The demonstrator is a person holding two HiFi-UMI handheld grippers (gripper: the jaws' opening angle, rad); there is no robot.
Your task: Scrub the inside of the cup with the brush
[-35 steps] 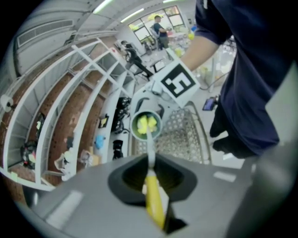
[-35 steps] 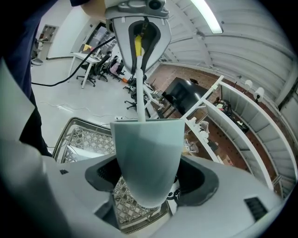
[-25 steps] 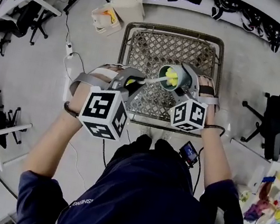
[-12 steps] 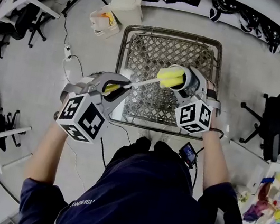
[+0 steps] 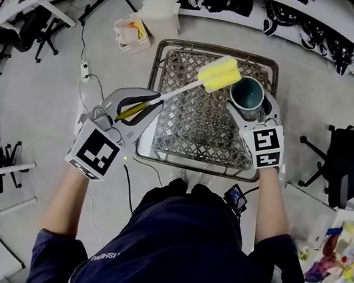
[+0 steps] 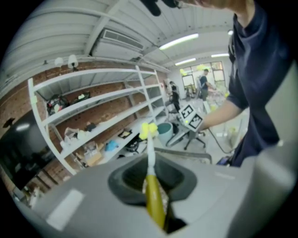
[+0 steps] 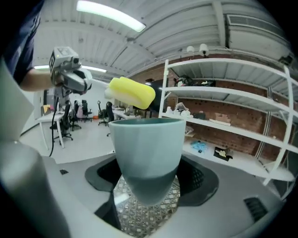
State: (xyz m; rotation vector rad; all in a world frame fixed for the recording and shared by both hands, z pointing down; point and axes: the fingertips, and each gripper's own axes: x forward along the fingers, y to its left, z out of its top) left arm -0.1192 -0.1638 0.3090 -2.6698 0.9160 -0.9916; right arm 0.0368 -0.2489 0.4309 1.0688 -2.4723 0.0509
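Observation:
My right gripper (image 5: 248, 113) is shut on a teal cup (image 5: 247, 92), held upright above the wire table's right side; the cup (image 7: 147, 153) fills the right gripper view. In my left gripper (image 5: 144, 106), which is shut, sits the yellow handle of a brush (image 5: 172, 94) with a white stem. Its yellow sponge head (image 5: 219, 74) is outside the cup, just left of the rim and a little above it. The sponge (image 7: 132, 92) shows beyond the cup's rim in the right gripper view. Along the left gripper's jaws the brush (image 6: 152, 186) points towards the cup (image 6: 165, 133).
A wire-mesh table (image 5: 186, 129) stands below both grippers. A white bin (image 5: 132, 31) and a white box (image 5: 161, 8) sit on the floor behind it. Shelving (image 5: 268, 8) runs along the back wall, and an office chair (image 5: 346, 164) stands to the right.
The brush's sponge head has come out of the cup and moved up and left. My left gripper has drawn back to the left; the cup has shifted right and farther away.

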